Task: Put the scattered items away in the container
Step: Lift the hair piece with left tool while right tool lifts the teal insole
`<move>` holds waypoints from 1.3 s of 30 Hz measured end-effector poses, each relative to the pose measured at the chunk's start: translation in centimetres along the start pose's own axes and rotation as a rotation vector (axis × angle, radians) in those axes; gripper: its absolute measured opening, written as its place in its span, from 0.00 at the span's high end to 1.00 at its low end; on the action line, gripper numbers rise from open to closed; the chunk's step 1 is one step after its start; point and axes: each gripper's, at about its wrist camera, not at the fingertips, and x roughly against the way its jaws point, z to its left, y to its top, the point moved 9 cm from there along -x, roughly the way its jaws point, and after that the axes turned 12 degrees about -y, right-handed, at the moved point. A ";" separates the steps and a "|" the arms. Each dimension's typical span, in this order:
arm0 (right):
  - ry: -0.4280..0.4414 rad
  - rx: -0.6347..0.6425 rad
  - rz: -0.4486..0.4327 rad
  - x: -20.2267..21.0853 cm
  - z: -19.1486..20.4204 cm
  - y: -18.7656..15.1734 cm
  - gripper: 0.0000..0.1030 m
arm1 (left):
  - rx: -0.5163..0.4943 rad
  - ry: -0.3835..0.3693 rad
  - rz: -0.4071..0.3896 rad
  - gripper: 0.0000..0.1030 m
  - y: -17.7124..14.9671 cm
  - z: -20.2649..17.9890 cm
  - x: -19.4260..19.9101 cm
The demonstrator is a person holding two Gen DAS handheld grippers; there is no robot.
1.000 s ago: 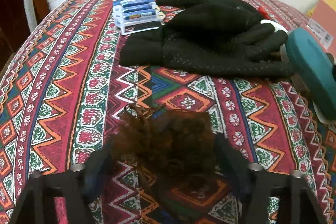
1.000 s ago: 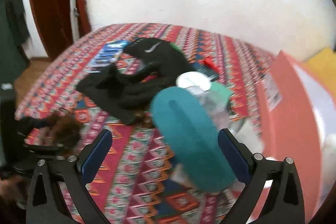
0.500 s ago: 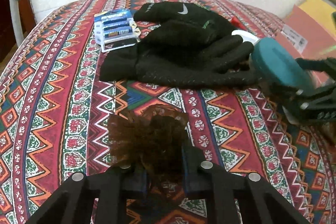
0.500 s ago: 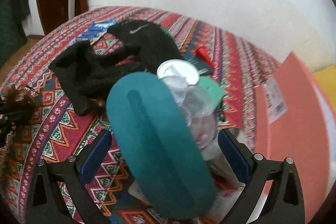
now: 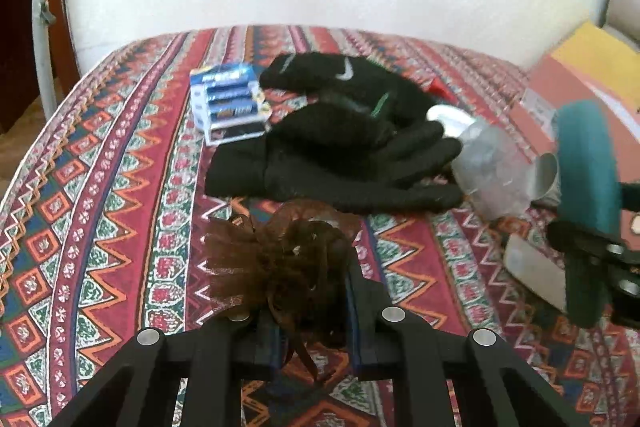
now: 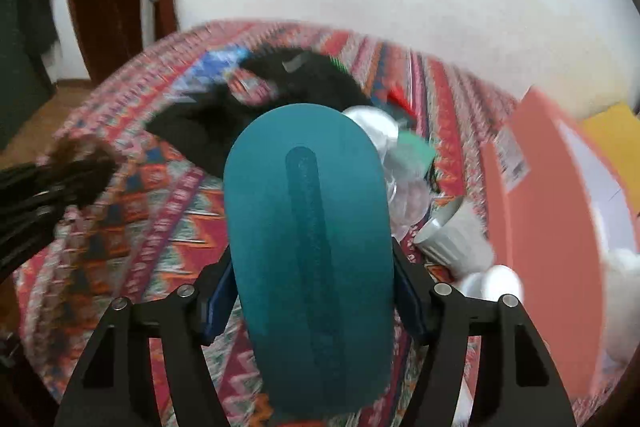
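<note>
left gripper (image 5: 308,303) now clamps the brown scrunchie (image 5: 280,255), lifted off the bed's near edge; right gripper (image 6: 310,301) jaws closing around the teal case (image 6: 308,251); orange box (image 6: 540,203) waits at right edge.

Left claw (image 5: 310,301) clamps brown scrunchie (image 5: 280,259) near black gloves (image 5: 344,147)

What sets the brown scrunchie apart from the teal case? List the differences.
The brown scrunchie is small, frilly mesh; the teal case is large, smooth and oblong. The left gripper is shut on the scrunchie; the right gripper's jaws are closing around the case. Both are gripped above the patterned cloth.
</note>
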 end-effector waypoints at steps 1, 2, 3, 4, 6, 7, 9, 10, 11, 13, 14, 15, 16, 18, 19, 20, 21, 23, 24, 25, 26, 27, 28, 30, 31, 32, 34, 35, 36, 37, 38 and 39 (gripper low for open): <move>-0.004 0.001 -0.038 1.5 0.3 0.2 0.33 | -0.001 -0.006 -0.006 0.83 0.1 -0.2 0.2; -0.007 -0.003 -0.072 2.9 0.5 0.4 0.33 | -0.004 -0.011 -0.013 0.83 0.3 -0.4 0.5; -0.001 -0.010 -0.097 3.8 0.6 0.6 0.33 | -0.009 -0.013 -0.021 0.83 0.4 -0.6 0.8; 0.009 -0.016 -0.122 4.8 0.7 0.9 0.33 | -0.013 -0.015 -0.027 0.83 0.4 -0.8 1.0; 0.032 -0.021 -0.156 6.3 1.4 1.3 0.33 | -0.014 -0.025 -0.037 0.83 0.6 -1.0 1.6; 0.037 -0.017 -0.170 6.9 1.7 1.3 0.33 | -0.013 -0.030 -0.040 0.83 0.6 -1.1 1.9; 0.040 -0.006 -0.197 8.0 2.0 1.4 0.33 | -0.012 -0.036 -0.046 0.83 0.6 -1.2 2.3; 0.039 -0.005 -0.203 8.3 2.1 1.4 0.33 | -0.013 -0.038 -0.049 0.83 0.6 -1.3 2.6; 0.040 -0.005 -0.208 8.6 2.2 1.4 0.33 | -0.014 -0.041 -0.052 0.83 0.6 -1.4 2.8; 0.047 -0.009 -0.215 9.1 2.2 1.5 0.33 | -0.018 -0.046 -0.058 0.83 0.7 -1.6 3.2; 0.048 -0.010 -0.218 9.2 2.2 1.5 0.33 | -0.019 -0.048 -0.062 0.83 0.7 -1.6 3.3; 0.047 -0.010 -0.221 9.3 2.2 1.5 0.33 | -0.021 -0.050 -0.065 0.83 0.7 -1.7 3.5; 0.046 -0.011 -0.223 9.5 2.2 1.5 0.33 | -0.022 -0.052 -0.068 0.83 0.8 -1.8 3.7; 0.046 -0.013 -0.223 9.5 2.2 1.5 0.33 | -0.023 -0.056 -0.075 0.83 0.9 -1.9 4.0; 0.047 -0.014 -0.222 9.5 2.2 1.5 0.33 | -0.025 -0.057 -0.079 0.83 0.9 -2.0 4.1; 0.047 -0.014 -0.222 9.4 2.2 1.4 0.33 | -0.026 -0.059 -0.083 0.83 1.0 -2.0 4.3; 0.048 -0.014 -0.222 9.4 2.3 1.3 0.33 | -0.027 -0.061 -0.086 0.83 1.0 -2.0 4.5; 0.050 -0.011 -0.222 9.2 2.2 1.3 0.33 | -0.028 -0.061 -0.091 0.83 1.0 -2.1 4.7; 0.051 -0.010 -0.222 9.1 2.2 1.3 0.33 | -0.028 -0.061 -0.093 0.83 1.1 -2.1 4.8; 0.052 -0.009 -0.222 9.0 2.2 1.3 0.33 | -0.027 -0.061 -0.094 0.83 1.1 -2.0 4.9; 0.052 -0.008 -0.222 9.0 2.2 1.3 0.33 | -0.025 -0.061 -0.094 0.83 1.1 -2.0 4.9; 0.053 -0.007 -0.221 9.0 2.3 1.3 0.33 | -0.024 -0.063 -0.093 0.83 1.1 -2.0 5.0; 0.053 -0.006 -0.220 8.9 2.3 1.2 0.33 | -0.022 -0.065 -0.093 0.83 1.1 -2.0 5.0; 0.054 -0.003 -0.218 8.8 2.3 1.1 0.33 | -0.023 -0.066 -0.093 0.83 1.1 -2.1 5.0; 0.054 -0.003 -0.217 8.8 2.4 1.1 0.33 | -0.023 -0.067 -0.094 0.83 1.1 -2.1 5.1; 0.054 -0.002 -0.215 8.9 2.3 1.0 0.33 | -0.023 -0.068 -0.094 0.83 1.1 -2.2 5.1; 0.054 -0.002 -0.210 8.9 2.2 0.9 0.33 | -0.023 -0.072 -0.094 0.83 1.1 -2.2 5.1; 0.054 -0.002 -0.208 8.9 2.0 0.8 0.33 | -0.021 -0.074 -0.094 0.83 1.1 -2.2 5.2; 0.057 -0.002 -0.206 8.7 2.0 0.9 0.33 | -0.019 -0.075 -0.095 0.83 1.1 -2.2 5.2; 0.059 -0.001 -0.204 8.6 1.9 1.0 0.33 | -0.017 -0.076 -0.097 0.83 1.2 -2.2 5.2; 0.061 -0.001 -0.203 8.4 1.9 1.0 0.33 | -0.015 -0.077 -0.098 0.83 1.2 -2.1 5.3; 0.062 -0.001 -0.202 8.3 1.9 1.0 0.33 | -0.013 -0.077 -0.099 0.83 1.2 -2.0 5.3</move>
